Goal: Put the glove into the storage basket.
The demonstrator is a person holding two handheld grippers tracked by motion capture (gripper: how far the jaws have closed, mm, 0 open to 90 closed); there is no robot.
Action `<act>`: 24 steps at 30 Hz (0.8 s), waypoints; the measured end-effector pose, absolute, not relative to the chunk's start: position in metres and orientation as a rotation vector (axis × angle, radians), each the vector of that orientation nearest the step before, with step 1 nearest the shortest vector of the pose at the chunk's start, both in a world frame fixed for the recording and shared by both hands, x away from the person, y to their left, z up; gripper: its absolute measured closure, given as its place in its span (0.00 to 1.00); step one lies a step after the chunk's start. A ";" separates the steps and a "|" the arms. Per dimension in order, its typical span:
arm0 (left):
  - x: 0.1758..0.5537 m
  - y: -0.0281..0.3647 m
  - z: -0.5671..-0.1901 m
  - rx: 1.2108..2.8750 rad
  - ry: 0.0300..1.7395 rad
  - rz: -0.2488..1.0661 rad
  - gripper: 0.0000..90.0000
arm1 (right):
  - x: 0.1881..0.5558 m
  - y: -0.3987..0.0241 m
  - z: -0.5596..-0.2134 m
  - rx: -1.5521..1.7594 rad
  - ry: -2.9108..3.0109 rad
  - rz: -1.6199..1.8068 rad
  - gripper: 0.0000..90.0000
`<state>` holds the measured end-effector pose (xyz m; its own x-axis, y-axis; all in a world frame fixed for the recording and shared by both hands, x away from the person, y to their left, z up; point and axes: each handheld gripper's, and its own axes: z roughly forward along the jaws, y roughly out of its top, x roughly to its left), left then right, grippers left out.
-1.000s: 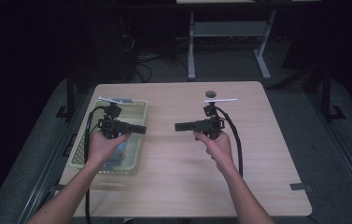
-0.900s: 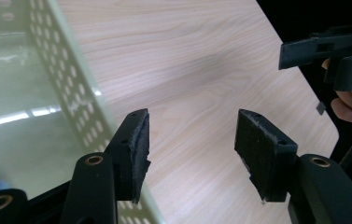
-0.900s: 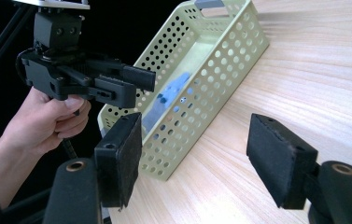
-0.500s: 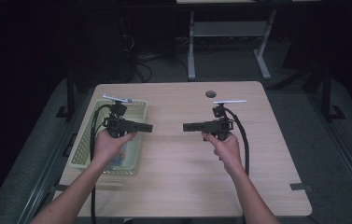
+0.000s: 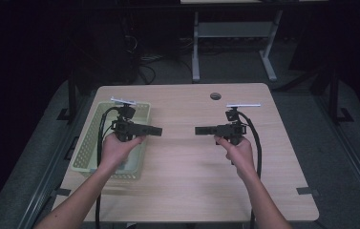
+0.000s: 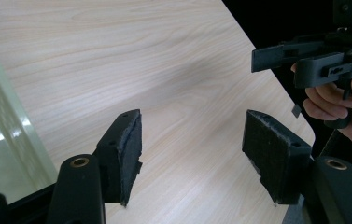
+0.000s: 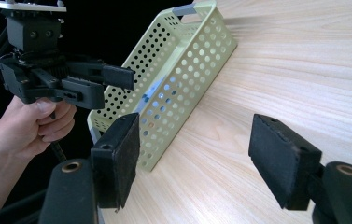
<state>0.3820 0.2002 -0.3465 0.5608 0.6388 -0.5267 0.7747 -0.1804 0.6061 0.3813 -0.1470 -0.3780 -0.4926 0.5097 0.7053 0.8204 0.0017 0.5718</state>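
My left gripper [image 5: 156, 130] is held level over the table, just past the right rim of a pale green perforated basket [image 5: 88, 143], and it points right. Its jaws stand open in the left gripper view [image 6: 192, 142] and have just been opening, with nothing between the pads. My right gripper [image 5: 199, 130] faces it from the right across a small gap, held level over the bare wood. It is open with nothing between its pads [image 7: 194, 149]. Each gripper view shows the other gripper farther off: the right gripper [image 6: 276, 53] and the left gripper [image 7: 117, 79].
The basket [image 7: 183, 65] sits along the table's left side, with something pale and bluish [image 5: 131, 164] lying in it under my left hand. A round cable hole [image 5: 215, 96] is near the table's far edge. Past the table stands a white desk frame [image 5: 195, 57] on a dark floor.
My right gripper has shifted a little to the right, widening the gap between the two grippers. The left hand has stayed almost in place.
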 end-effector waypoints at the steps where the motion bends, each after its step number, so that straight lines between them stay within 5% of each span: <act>1: 0.382 0.199 -0.346 1.897 1.141 -0.193 0.41 | 0.381 -0.149 -0.378 -1.381 -1.988 -1.488 0.37; 24: 0.362 0.162 -0.361 1.907 1.084 -0.241 0.36 | 0.357 -0.194 -0.396 -1.438 -1.989 -1.478 0.35</act>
<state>0.3621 0.1620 -0.3609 0.5963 0.5890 -0.5454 0.7646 -0.2095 0.6096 0.3571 -0.1941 -0.3961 -0.4679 0.5427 0.6975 0.8245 -0.0161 0.5656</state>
